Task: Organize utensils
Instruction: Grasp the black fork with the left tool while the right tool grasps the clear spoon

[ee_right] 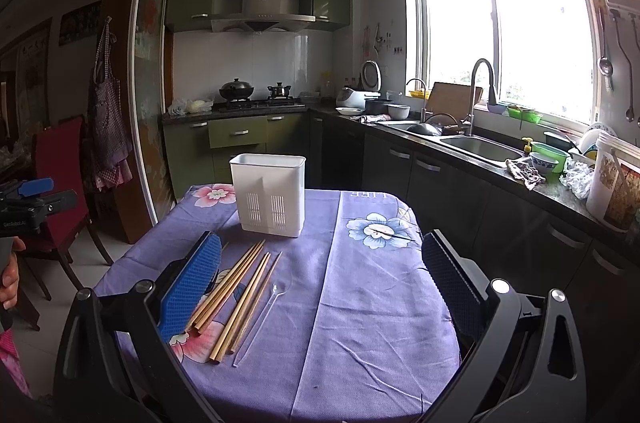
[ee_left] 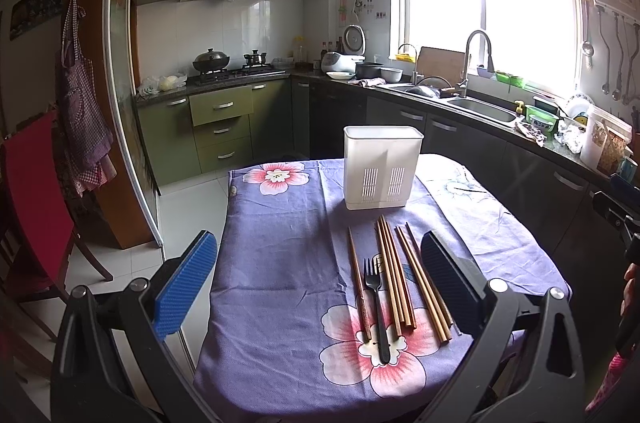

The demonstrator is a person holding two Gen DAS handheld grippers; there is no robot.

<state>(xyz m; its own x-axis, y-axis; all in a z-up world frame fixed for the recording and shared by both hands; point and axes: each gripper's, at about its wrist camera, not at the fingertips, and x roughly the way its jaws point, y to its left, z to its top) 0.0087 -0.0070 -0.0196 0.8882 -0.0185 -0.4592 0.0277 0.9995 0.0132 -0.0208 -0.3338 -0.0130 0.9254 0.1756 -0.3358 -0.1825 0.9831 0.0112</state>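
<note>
Utensils: we see wooden chopsticks [ee_left: 394,275] lying side by side on the purple flowered cloth [ee_left: 280,263] in the lower middle of the left wrist view, with a black fork [ee_left: 376,307] among them; the right wrist view adds a clear plastic spoon [ee_right: 264,311] just beside the sticks.
Holder: white slotted caddy [ee_left: 382,167] stands upright and empty-looking at the far middle of the tabletop [ee_right: 360,303], apart from the utensils.
Left hand-held gripper [ee_left: 320,275]: blue pads spread wide, nothing between them, hovering above the near end of the row.
Right hand-held gripper [ee_right: 322,283]: also spread wide and empty, its left pad over the chopstick ends.
Step in hand: we judge nothing is sorted yet; a first pick comes next.
Doing it well: we would come down over one thin item, close across its width near the middle, and lift it level so neighbours do not roll.
Drop: we would tip the piece upright above the caddy before letting go.
Surroundings: sink [ee_left: 484,109] and cluttered counter at right, stove [ee_left: 236,73] at upper centre, red chair [ee_left: 32,207] at left.
Obstacles: crowded sticks touch one another; loose cloth wrinkles may snag; the clear spoon is hard to see.
</note>
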